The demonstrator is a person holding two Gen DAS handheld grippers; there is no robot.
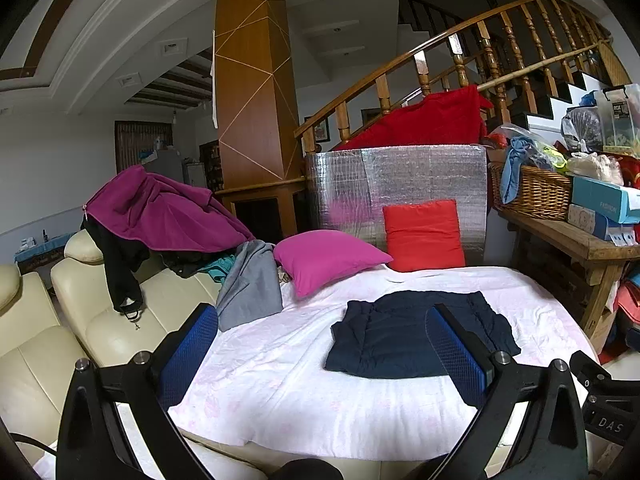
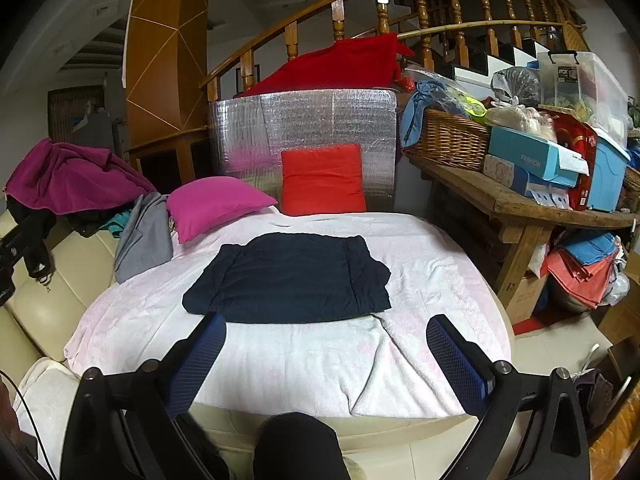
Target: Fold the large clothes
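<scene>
Looking along the left gripper, its two blue-padded fingers stand wide apart and hold nothing, raised over the near side of a pale pink blanket that covers a cream sofa. The dark navy garment lies folded into a rough rectangle on the blanket, ahead and to the right of the gripper's middle, so that the right finger crosses in front of its near right part without any sign of touching it; the left finger sits well to the left of it, near a grey garment that hangs over the blanket's edge. Behind the navy garment lie a magenta pillow and a red pillow, the red one leaning on a silver foil panel, and a purple garment is heaped on the sofa back at the left. In the right wrist view, the right gripper is likewise spread wide and empty, its fingers over the blanket near its front edge. Here the navy garment lies flat just beyond the fingertips, roughly centred between them, with the left fingertip close to its near left edge and the right fingertip apart from it. A wicker basket stands on a wooden bench at the right.
</scene>
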